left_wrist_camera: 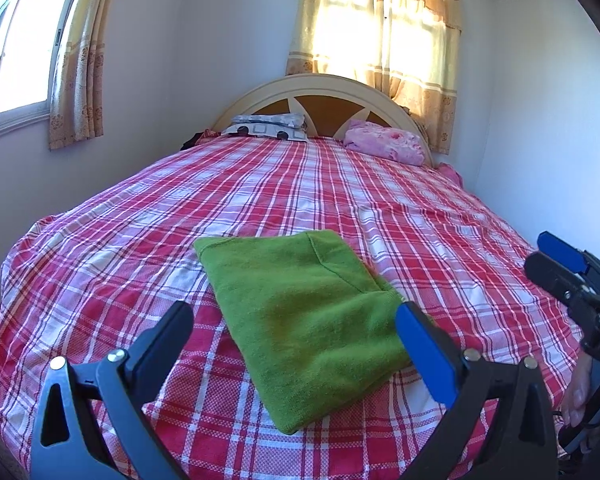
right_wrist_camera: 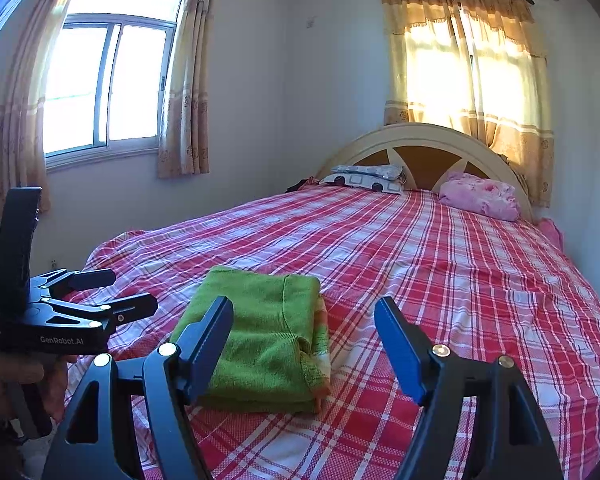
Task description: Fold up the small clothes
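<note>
A green knitted garment [left_wrist_camera: 300, 312] lies folded into a flat rectangle on the red plaid bedspread [left_wrist_camera: 260, 184] near the foot of the bed. It also shows in the right wrist view [right_wrist_camera: 268, 332] with its stacked layers visible at the near edge. My left gripper [left_wrist_camera: 296, 332] is open and empty, held above the garment. My right gripper [right_wrist_camera: 304, 328] is open and empty, just right of the garment. The right gripper also shows at the right edge of the left wrist view [left_wrist_camera: 560, 264], and the left gripper at the left of the right wrist view [right_wrist_camera: 112, 292].
Two pillows, a patterned one [left_wrist_camera: 268, 126] and a pink one [left_wrist_camera: 384, 140], lie at the rounded headboard [left_wrist_camera: 320, 88]. Curtained windows [right_wrist_camera: 108, 80] are on the left and back walls. The bedspread [right_wrist_camera: 440, 260] stretches wide beyond the garment.
</note>
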{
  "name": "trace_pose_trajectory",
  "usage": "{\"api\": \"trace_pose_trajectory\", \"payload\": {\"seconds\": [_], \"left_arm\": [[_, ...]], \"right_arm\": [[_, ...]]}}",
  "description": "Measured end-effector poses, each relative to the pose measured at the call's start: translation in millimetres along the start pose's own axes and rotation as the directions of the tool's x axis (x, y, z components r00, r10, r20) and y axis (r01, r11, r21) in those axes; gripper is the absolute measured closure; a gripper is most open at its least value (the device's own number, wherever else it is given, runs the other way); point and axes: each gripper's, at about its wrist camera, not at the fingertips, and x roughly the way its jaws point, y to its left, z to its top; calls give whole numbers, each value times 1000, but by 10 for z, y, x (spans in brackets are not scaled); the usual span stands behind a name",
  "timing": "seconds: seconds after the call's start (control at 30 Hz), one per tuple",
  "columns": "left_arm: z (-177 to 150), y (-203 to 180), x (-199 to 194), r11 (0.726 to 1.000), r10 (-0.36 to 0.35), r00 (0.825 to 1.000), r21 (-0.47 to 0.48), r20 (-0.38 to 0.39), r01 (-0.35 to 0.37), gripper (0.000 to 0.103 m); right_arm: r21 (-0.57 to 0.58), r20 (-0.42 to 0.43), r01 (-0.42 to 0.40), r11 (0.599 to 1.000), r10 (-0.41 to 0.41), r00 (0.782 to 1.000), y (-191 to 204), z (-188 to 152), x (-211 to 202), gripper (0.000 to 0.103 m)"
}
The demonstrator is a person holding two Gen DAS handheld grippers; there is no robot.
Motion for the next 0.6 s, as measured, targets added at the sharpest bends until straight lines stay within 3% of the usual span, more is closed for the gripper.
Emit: {"api": "trace_pose_trajectory", "payload": {"seconds": [0.43, 0.6], "left_arm": [[46, 25, 6, 999, 35, 999, 5, -16, -35, 0], [77, 14, -42, 993, 110, 994, 32, 22, -111, 0]], "right_arm": [[-13, 42, 5, 1000, -5, 999, 39, 37, -82, 29], [-18, 50, 3, 1000, -2, 999, 68, 38, -105, 29]]}}
